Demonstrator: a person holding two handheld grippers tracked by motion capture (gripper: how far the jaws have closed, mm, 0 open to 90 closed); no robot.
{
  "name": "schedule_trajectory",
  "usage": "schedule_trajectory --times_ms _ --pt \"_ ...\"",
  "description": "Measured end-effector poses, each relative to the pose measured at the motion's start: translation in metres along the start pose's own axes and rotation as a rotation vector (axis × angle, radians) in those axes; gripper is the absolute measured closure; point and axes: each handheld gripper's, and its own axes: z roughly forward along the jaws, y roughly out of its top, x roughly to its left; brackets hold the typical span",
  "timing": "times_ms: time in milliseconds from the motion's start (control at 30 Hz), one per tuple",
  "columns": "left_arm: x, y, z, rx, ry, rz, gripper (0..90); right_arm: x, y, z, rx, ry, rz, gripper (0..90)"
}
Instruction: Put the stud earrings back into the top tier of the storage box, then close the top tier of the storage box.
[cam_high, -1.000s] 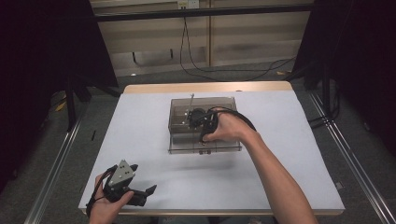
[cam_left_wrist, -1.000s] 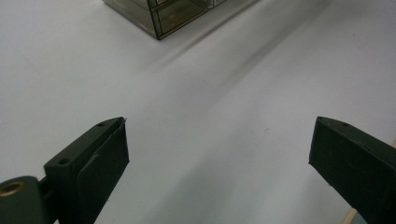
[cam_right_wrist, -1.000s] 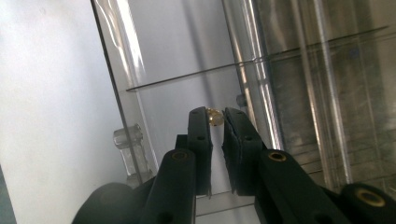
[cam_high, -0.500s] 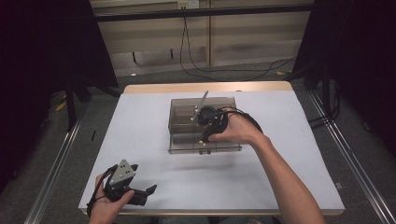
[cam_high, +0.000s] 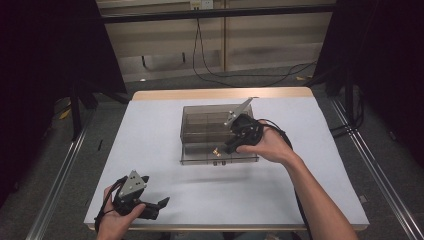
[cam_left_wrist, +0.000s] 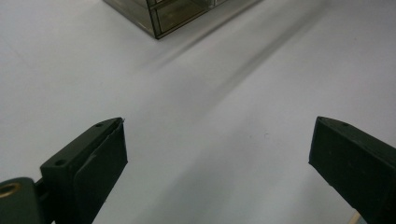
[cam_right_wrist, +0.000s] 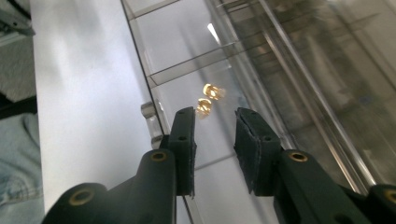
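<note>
White tabletop in a dim room, dark floor around it. Clear plastic compartment box at the table's middle, lid raised at the rear. One front compartment holds two small brass-coloured pieces, lying close together. Right gripper poised over that compartment, jaws slightly parted, empty. Left gripper well short of the box at the near edge, jaws wide apart, empty.
</note>
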Motion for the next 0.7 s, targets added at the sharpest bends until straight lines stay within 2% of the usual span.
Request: schedule_trajectory --times_ms 167,300,433,500,533,600,633,700 --pt "-0.003 0.001 0.0 0.008 0.001 0.006 4.1 -0.002 -0.016 -0.011 -0.09 -0.01 0.032 62.8" --pt "-0.004 0.001 0.0 -0.005 -0.005 -0.004 4.4 -0.001 -0.029 -0.019 -0.128 -0.027 0.055 62.6" --pt "-0.005 0.003 0.004 0.016 -0.004 0.01 4.4 0.002 -0.039 -0.029 -0.15 -0.048 0.083 60.6" --pt "-0.005 0.003 0.005 0.025 -0.01 0.025 4.5 0.005 -0.044 -0.034 -0.192 -0.049 0.107 60.7" --pt "-0.006 0.004 0.006 0.016 -0.014 0.023 4.5 0.007 -0.046 -0.036 -0.201 -0.044 0.11 60.6" --pt "-0.008 0.005 0.006 0.029 -0.006 0.042 4.1 0.011 -0.053 -0.039 -0.211 -0.059 0.127 59.7" --pt "-0.01 0.006 0.007 0.019 -0.01 0.03 4.1 0.012 -0.057 -0.041 -0.212 -0.061 0.127 59.4" --pt "-0.011 0.008 0.012 0.023 -0.023 0.037 3.7 0.014 -0.065 -0.043 -0.221 -0.061 0.143 58.1"
